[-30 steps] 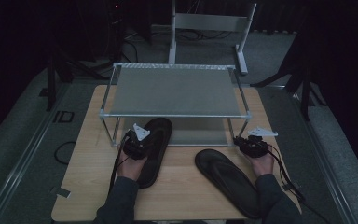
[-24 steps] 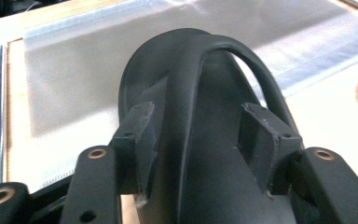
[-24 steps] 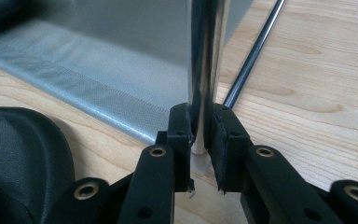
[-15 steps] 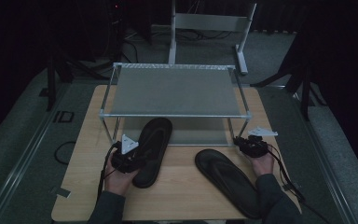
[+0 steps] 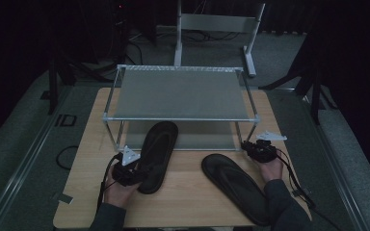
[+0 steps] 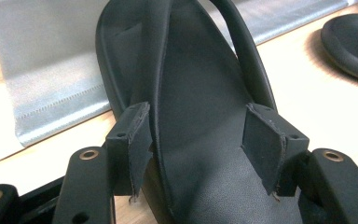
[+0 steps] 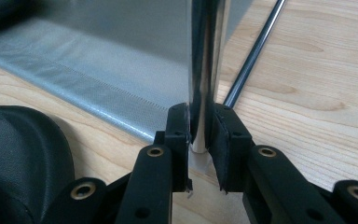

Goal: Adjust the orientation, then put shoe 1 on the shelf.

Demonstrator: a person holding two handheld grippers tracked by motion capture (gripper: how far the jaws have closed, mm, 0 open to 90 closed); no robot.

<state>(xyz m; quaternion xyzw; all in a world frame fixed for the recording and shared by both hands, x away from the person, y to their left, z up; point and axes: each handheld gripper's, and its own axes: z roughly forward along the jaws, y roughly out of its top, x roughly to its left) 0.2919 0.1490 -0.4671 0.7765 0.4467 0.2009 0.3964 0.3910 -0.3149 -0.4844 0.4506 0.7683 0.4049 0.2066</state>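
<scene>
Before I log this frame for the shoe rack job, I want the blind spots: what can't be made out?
- Left sandal: the toe goes under the rack in the high view; the heel is cut off at the bottom of the left gripper view.
- Right sandal: heel hidden by the right sleeve in the high view.
- Rack post: its foot is hidden between the right tongs.

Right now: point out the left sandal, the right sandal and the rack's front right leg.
left sandal (image 5: 155, 155), high view, mid footbed
right sandal (image 5: 236, 185), high view, mid sole
rack leg (image 7: 204, 60), right gripper view, shiny shaft
</scene>
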